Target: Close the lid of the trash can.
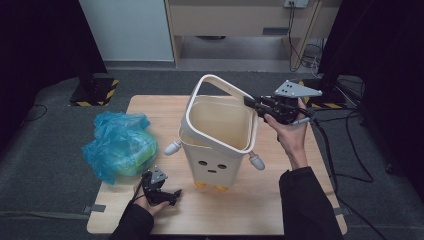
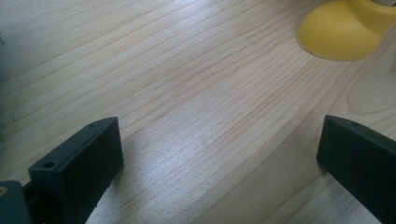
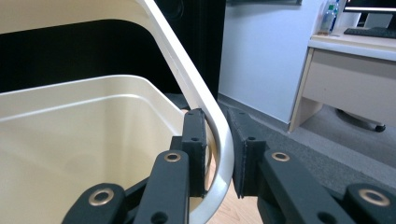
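Note:
A cream bin (image 1: 215,160) with a small face, stubby arms and yellow feet stands mid-table. Its white rim ring (image 1: 225,85) is tilted up at the back. My right gripper (image 1: 251,103) is shut on the ring's right side; in the right gripper view the ring (image 3: 187,79) passes between the two pads of the gripper (image 3: 219,144), above the bin's hollow inside (image 3: 84,130). My left gripper (image 1: 172,195) rests low on the table to the front left of the bin. It is open (image 2: 219,140) with bare wood between the jaws, and a yellow foot (image 2: 341,32) lies ahead.
A crumpled blue plastic bag (image 1: 117,145) with something green inside lies at the left of the wooden table (image 1: 250,210). Grey carpet surrounds the table, with cables on the floor to the right and a desk at the back.

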A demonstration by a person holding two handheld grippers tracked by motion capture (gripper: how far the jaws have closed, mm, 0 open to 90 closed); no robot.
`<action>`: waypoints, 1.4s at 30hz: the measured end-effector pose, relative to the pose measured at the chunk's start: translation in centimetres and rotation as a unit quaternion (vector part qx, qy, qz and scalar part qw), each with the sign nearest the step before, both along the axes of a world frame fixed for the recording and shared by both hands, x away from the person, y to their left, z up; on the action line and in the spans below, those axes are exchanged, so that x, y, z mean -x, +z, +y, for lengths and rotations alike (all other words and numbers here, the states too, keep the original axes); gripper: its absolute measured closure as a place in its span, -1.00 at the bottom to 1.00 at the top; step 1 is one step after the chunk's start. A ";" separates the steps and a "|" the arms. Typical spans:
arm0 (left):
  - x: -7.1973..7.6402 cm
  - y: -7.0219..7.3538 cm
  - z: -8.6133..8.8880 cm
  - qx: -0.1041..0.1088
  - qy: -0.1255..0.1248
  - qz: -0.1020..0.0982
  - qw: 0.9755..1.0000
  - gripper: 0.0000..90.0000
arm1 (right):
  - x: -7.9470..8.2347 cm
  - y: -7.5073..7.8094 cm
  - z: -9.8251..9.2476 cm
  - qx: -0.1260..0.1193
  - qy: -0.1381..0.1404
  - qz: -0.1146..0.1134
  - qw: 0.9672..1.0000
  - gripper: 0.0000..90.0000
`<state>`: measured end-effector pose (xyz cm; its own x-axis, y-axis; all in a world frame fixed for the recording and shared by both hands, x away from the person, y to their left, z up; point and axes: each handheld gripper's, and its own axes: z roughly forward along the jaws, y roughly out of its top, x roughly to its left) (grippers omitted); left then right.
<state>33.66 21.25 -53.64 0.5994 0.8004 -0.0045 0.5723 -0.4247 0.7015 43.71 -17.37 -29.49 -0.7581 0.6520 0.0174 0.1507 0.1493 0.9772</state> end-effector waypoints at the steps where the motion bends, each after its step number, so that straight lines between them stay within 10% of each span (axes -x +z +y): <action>1: 0.0 0.0 0.0 0.000 0.000 0.000 1.000 -1.00 | 0.0 0.0 0.1 0.000 0.000 0.000 1.000 0.73; 42: 0.0 0.0 0.0 0.000 -0.001 0.000 1.000 -1.00 | 0.1 -0.1 -0.4 -0.019 0.014 -0.005 1.000 0.72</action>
<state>33.67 21.25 -53.64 0.6004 0.7997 -0.0048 0.5719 -0.4252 0.7015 43.63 -17.75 -29.63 -0.7763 0.6294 0.0337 0.1373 0.1167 0.9836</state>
